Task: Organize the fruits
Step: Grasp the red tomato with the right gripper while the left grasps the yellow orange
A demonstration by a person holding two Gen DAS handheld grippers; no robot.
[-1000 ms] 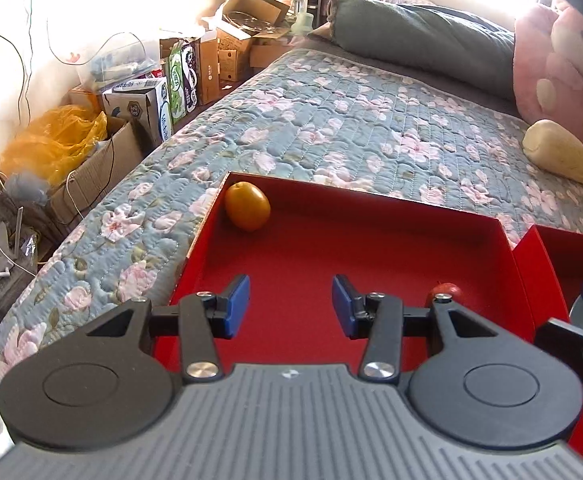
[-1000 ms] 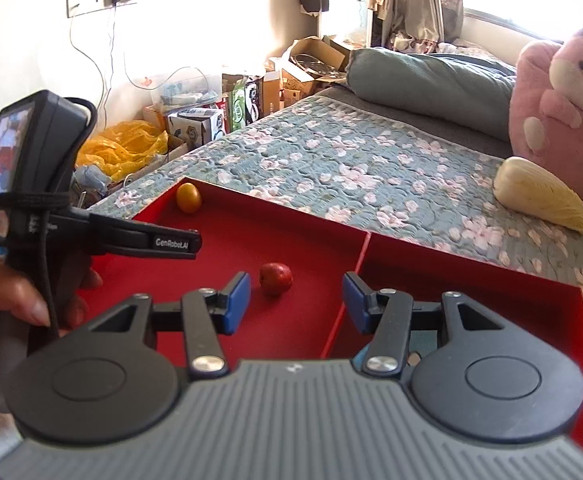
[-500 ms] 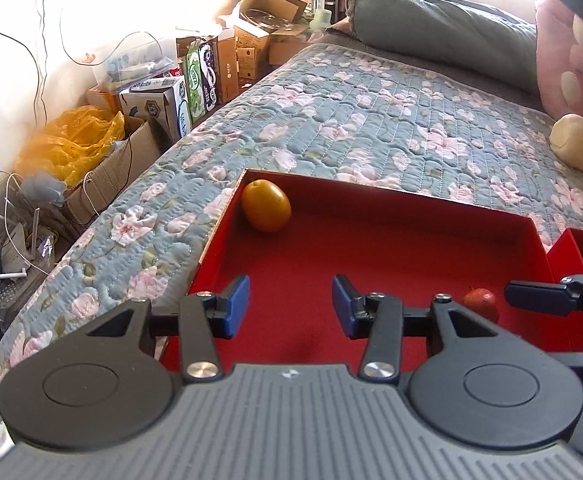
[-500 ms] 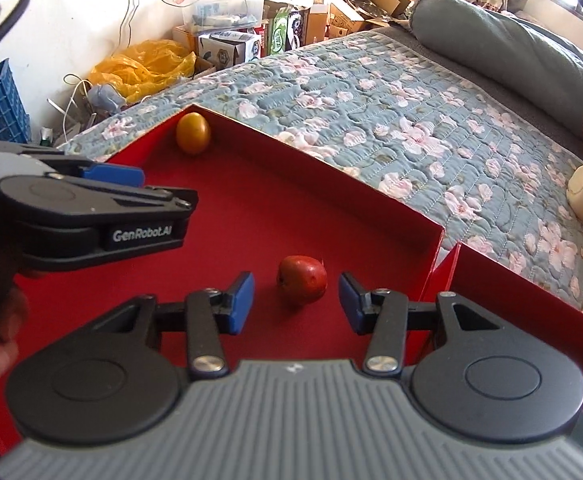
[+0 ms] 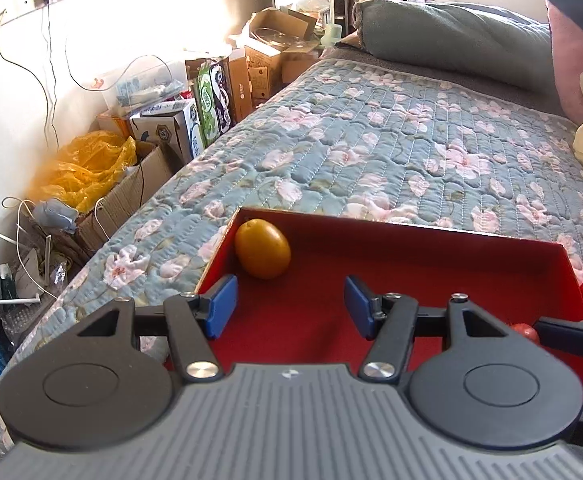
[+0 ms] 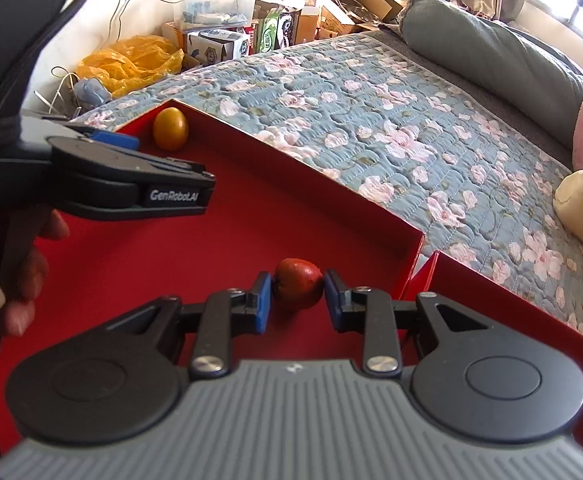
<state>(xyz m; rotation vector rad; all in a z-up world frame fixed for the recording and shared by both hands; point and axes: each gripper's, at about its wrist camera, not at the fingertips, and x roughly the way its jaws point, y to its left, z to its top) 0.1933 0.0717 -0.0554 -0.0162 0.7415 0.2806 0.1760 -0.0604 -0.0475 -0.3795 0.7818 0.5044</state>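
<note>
the right gripper (image 6: 294, 295) has its blue pads closed against both sides of the red fruit (image 6: 298, 285), which sits on the floor of the left red tray (image 6: 299, 184) near its far right corner, its slightly longer axis lying roughly across the jaws. the orange fruit (image 5: 262, 254) rests in the tray's far left corner, touching the left wall, long axis running left to right. the left gripper (image 5: 289, 310) hangs spread and empty just short of it, with bare tray floor between; a second red tray (image 6: 503, 300) sits just beside on the right.
</note>
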